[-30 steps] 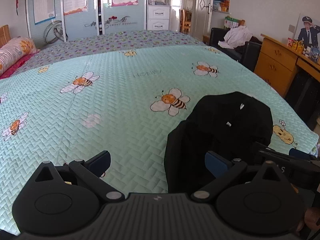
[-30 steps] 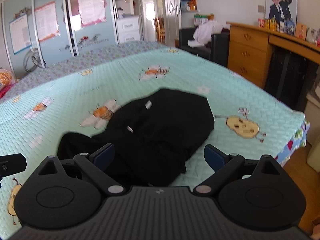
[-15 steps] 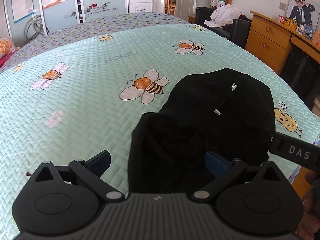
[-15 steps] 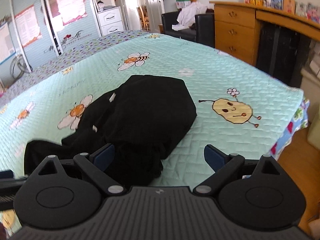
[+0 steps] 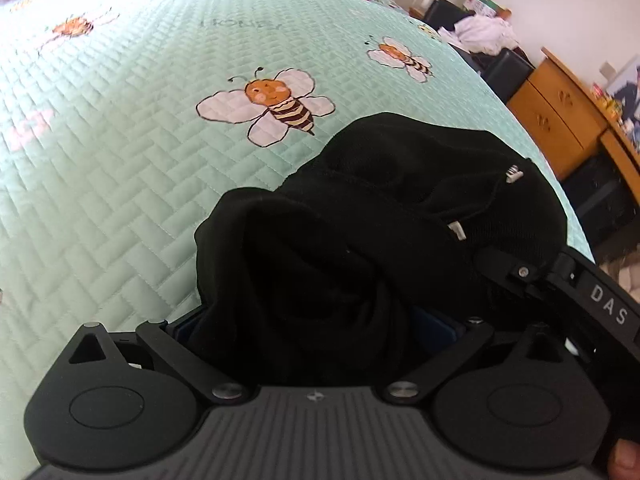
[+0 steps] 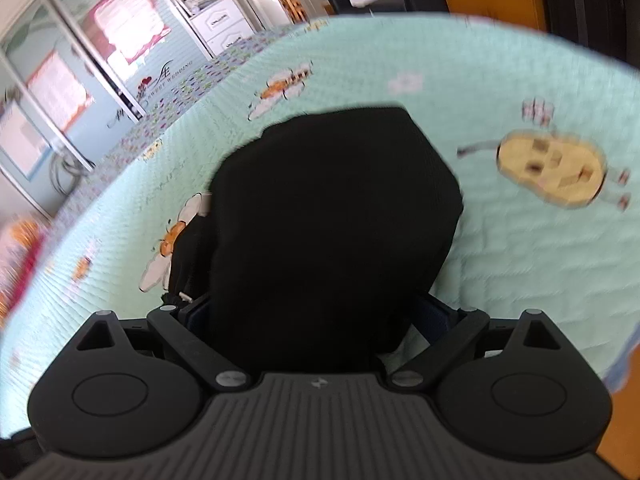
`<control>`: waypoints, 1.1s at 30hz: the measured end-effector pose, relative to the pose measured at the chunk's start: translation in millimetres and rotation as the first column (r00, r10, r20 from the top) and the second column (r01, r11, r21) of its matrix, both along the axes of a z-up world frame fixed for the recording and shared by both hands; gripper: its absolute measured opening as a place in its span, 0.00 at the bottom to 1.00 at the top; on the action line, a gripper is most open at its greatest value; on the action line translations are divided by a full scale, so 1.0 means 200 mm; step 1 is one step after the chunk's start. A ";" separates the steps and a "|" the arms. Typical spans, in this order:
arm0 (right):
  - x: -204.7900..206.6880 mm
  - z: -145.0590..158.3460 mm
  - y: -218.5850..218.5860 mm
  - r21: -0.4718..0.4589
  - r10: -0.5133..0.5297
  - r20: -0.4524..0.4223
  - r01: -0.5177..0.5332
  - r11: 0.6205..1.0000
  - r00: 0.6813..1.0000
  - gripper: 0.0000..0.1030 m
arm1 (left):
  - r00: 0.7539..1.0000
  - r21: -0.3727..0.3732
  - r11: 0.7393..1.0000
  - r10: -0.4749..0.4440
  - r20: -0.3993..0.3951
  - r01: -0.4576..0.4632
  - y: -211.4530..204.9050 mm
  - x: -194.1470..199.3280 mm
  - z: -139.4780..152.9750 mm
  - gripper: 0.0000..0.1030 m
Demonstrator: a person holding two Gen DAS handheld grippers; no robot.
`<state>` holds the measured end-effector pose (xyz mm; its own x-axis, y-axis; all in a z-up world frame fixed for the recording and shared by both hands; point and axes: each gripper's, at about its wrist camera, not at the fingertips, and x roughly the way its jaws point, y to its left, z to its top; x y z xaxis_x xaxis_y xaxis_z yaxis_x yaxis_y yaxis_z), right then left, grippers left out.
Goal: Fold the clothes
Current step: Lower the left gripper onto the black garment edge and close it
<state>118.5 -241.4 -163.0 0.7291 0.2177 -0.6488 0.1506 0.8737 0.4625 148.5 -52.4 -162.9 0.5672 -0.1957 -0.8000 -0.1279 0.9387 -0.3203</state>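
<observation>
Both the left gripper (image 5: 312, 328) and right gripper (image 6: 320, 316) have jaws spread wide around the black garment's (image 5: 400, 216) near edge on the bed (image 5: 120, 160), not clamped.

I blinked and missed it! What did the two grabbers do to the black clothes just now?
Both came down and forward onto the black garment. The left gripper and right gripper now have cloth between their open jaws, where a second ago they hovered short of it. The garment lies bunched in the same spot on the bee quilt.
</observation>
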 end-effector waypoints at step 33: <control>0.07 -0.11 -0.10 0.167 -0.014 0.103 -0.004 0.986 0.995 0.42 | 0.983 -0.001 1.000 0.028 0.179 -0.028 -0.07 0.12 0.03 0.34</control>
<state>132.8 -261.2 -185.6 0.7919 0.3128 -0.5245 0.0984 0.7823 0.6151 172.9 -65.4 -156.6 0.7067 -0.1763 -0.6852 -0.0947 0.9362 -0.3386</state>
